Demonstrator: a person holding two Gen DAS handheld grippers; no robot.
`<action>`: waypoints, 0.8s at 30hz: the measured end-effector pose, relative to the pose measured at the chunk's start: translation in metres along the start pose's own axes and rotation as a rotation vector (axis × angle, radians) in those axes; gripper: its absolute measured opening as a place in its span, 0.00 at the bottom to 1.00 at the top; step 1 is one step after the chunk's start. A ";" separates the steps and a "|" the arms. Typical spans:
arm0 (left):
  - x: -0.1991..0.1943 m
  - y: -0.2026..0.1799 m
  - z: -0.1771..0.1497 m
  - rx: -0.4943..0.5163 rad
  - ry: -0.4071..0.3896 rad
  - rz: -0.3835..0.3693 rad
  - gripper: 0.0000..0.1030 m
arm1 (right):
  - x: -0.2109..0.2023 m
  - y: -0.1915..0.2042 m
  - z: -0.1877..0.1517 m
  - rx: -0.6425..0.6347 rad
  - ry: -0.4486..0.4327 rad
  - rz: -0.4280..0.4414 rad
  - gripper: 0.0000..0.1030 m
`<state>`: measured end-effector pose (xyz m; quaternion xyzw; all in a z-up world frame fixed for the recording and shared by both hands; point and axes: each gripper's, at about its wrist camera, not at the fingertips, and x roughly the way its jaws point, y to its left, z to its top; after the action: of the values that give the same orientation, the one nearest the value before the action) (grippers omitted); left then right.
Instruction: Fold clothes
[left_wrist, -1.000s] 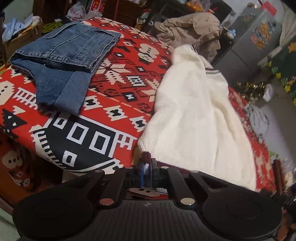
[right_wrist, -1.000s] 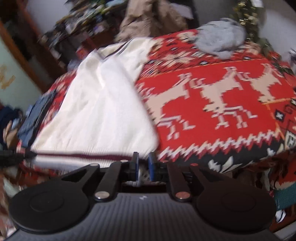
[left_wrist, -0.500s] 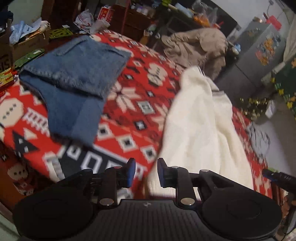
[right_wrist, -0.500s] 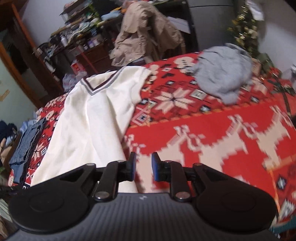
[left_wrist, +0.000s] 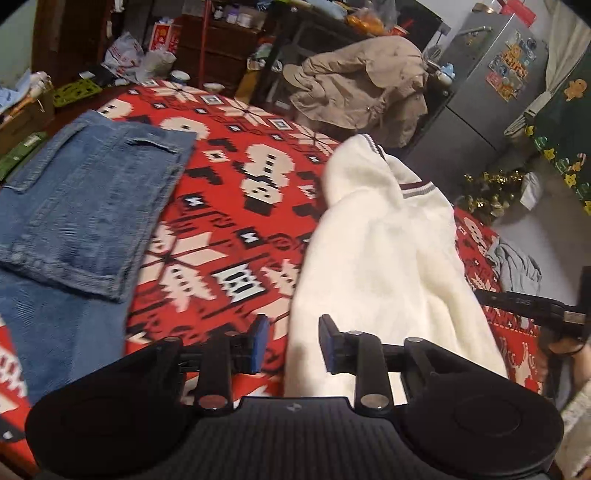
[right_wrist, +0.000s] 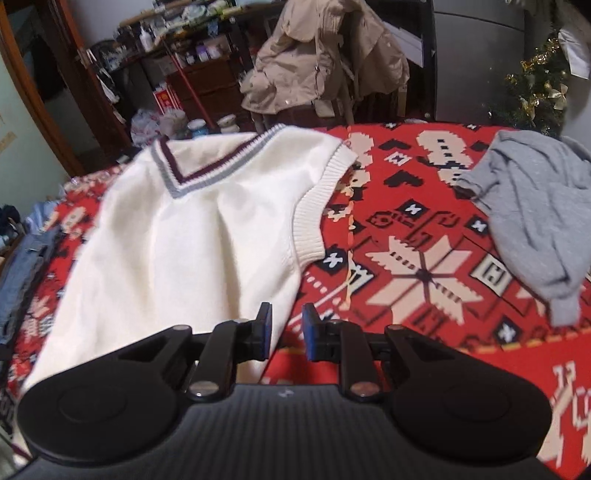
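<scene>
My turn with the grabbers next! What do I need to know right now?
Left gripper: jaws opening, nothing between them.
Right gripper: open, empty.
White vest lies flat on the red blanket, not folded yet.
Jeans lie folded to its left.
Grey top sits crumpled to its right.
Left to do: probably fold the vest, then the grey top.

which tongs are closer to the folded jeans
Left. The left tongs, jaws opening and empty, hover between the jeans and the white vest. The right tongs hang at the vest's far edge, with the jeans beyond the vest.
</scene>
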<state>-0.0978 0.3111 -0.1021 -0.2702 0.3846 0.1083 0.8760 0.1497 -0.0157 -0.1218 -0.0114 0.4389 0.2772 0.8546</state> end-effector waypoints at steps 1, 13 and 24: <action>0.004 -0.001 0.002 -0.005 0.003 -0.005 0.30 | 0.006 0.000 0.002 -0.001 0.003 -0.004 0.20; 0.030 0.001 0.013 -0.066 0.013 -0.009 0.36 | 0.046 0.017 0.016 -0.109 0.010 -0.090 0.20; 0.037 -0.002 0.017 -0.054 0.022 0.006 0.36 | 0.029 0.002 0.020 -0.212 -0.045 -0.243 0.00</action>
<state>-0.0612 0.3183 -0.1183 -0.2937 0.3921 0.1180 0.8638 0.1766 0.0050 -0.1305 -0.1485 0.3834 0.2170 0.8854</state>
